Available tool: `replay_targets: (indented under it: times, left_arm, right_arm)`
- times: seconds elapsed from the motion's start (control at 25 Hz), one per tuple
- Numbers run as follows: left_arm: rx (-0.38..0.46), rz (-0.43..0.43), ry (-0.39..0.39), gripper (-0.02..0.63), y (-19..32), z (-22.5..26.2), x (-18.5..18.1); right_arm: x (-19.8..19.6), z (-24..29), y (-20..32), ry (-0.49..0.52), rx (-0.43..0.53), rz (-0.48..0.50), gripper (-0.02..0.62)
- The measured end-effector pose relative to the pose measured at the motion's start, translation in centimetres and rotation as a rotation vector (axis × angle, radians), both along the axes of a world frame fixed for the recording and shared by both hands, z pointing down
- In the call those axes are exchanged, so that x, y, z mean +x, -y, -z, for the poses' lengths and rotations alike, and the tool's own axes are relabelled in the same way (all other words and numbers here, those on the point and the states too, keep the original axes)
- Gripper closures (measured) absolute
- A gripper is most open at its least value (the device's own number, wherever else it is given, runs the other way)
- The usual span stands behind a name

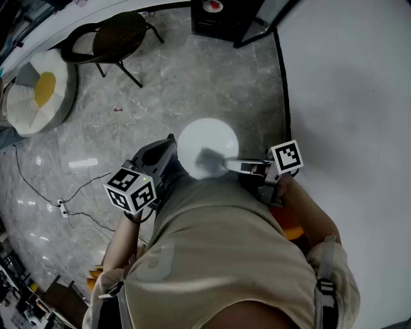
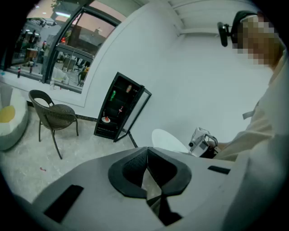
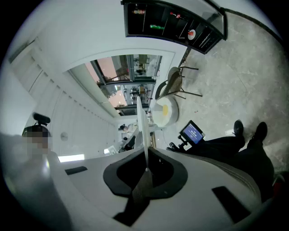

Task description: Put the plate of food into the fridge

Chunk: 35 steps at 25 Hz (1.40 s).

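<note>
One black fridge stood ahead, and the white plate hung well short of it, roughly level. The plate looked stiff, light, slick and breakable, so I judged it best pinched at the rim. My right gripper had its jaws clamped narrow on that rim. My left gripper, just as far from the fridge, was closed on nothing.
</note>
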State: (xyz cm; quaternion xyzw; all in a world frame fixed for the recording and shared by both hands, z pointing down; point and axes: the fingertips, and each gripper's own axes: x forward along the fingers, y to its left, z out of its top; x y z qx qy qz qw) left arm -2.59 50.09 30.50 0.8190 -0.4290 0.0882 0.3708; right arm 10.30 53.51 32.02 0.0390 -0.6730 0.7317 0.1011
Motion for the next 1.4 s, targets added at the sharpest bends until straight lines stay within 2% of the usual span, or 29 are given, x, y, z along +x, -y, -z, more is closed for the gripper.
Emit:
replay_targets:
  times: [0.12,0.24,0.28,0.32,0.44,0.52,0.72,0.88,1.0,1.16,1.4]
  left_arm:
    - [0.043,-0.035,0.076,0.594,-0.2,0.1,0.5]
    - [0.090,-0.104,0.103,0.586,-0.2,0.7,1.3]
    - [0.095,-0.141,0.111,0.513,-0.3,0.7,1.9]
    - [0.100,-0.178,0.128,0.471,-0.5,0.6,2.5]
    - [0.144,-0.242,0.221,0.465,-0.6,0.0,4.1]
    - [0.148,-0.234,0.231,0.456,-0.4,-0.2,4.4]
    - [0.083,-0.208,0.154,0.430,-1.0,-0.7,3.8]
    - [0.008,-0.146,0.011,0.430,-0.7,-1.3,3.7]
    - [-0.020,-0.134,-0.056,0.430,-0.7,-1.5,3.6]
    - [-0.063,-0.111,-0.164,0.472,-1.0,-1.5,3.3]
    - [-0.121,-0.059,-0.203,0.505,-0.5,-1.3,2.1]
  right_arm:
    - [0.5,0.0,0.3,-0.026,0.028,-0.011,0.568]
    - [0.9,-0.2,0.7,-0.068,0.037,-0.040,0.568]
    - [1.1,-0.3,0.8,-0.082,0.032,-0.053,0.568]
    - [1.2,-0.3,0.9,-0.092,0.028,-0.067,0.568]
    - [1.5,-0.4,1.2,-0.097,0.015,-0.092,0.568]
    - [1.4,-0.4,1.2,-0.096,0.002,-0.103,0.568]
    - [1.4,-0.6,0.9,-0.099,-0.027,-0.094,0.566]
    - [1.1,-0.5,0.5,-0.069,-0.037,-0.065,0.566]
    - [0.7,-0.3,0.6,-0.044,-0.040,-0.054,0.566]
    - [0.1,-0.3,0.4,-0.033,-0.033,-0.029,0.566]
    - [-0.9,-0.8,0.7,-0.056,-0.063,-0.050,0.566]
